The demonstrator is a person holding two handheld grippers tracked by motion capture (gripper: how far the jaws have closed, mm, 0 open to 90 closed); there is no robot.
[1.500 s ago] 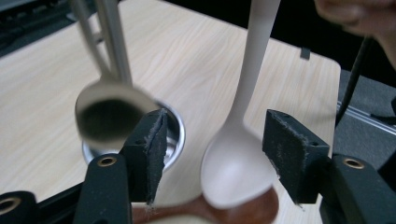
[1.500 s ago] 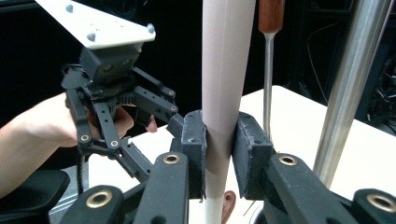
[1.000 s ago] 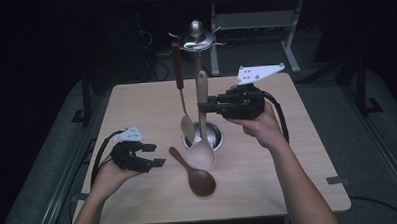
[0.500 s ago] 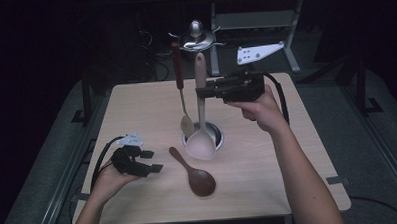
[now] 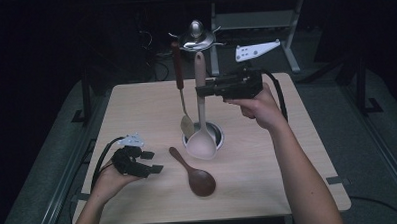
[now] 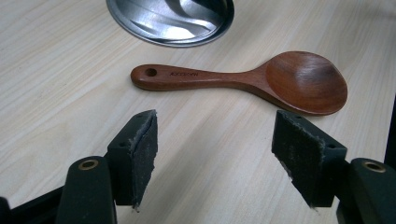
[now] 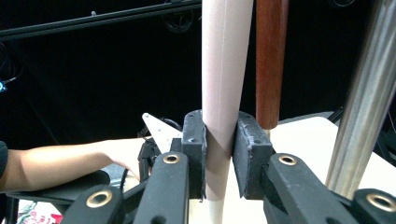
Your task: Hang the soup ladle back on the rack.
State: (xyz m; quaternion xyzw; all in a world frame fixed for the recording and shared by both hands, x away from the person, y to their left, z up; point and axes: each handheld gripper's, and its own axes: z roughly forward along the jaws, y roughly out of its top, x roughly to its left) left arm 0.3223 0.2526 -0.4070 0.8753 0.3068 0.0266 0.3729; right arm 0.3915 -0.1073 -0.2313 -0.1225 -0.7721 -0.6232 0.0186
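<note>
Both forearms are bare, and each hand carries a black gripper, left gripper (image 5: pixel 150 162) and right gripper (image 5: pixel 200 91), with blocky jaws faced in rough dark pads (image 6: pixel 145 151), brass-ringed screw holes, a grey three-cornered plate on top and a black cable trailing.

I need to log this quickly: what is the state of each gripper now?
Left gripper: open, holding nothing; the dark wooden spoon lies ahead of it.
Right gripper: closed on the handle of the pale ladle, held upright.
</note>
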